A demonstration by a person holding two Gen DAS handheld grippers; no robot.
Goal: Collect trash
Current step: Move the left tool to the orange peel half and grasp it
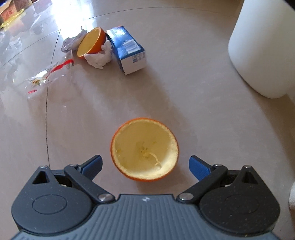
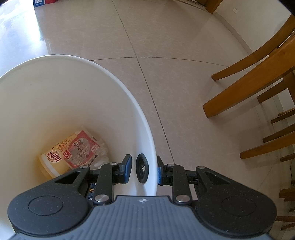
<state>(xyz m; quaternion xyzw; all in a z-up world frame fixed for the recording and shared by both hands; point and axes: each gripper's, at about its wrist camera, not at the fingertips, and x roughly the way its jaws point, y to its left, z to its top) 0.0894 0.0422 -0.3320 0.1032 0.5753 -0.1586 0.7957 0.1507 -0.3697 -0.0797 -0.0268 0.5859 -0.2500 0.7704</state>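
Observation:
An empty orange peel half [image 1: 144, 149] lies cup-up on the tiled floor. My left gripper [image 1: 145, 159] hangs over it, open, with a blue fingertip on either side and not touching it. Farther off lie a second orange peel half [image 1: 91, 42], crumpled white tissue [image 1: 99, 57], a blue carton [image 1: 127, 49] and a clear plastic wrapper [image 1: 49, 73]. My right gripper [image 2: 143, 169] is shut on the rim of the white bin [image 2: 73, 92], one pad inside the wall and one outside. An instant noodle cup [image 2: 70, 153] and wrappers lie in the bin's bottom.
The white bin [image 1: 261, 46] stands to the right of the peel in the left wrist view. Wooden chair legs [image 2: 258, 73] stand on the floor to the right of the bin. Packages [image 1: 12, 13] sit at the far upper left.

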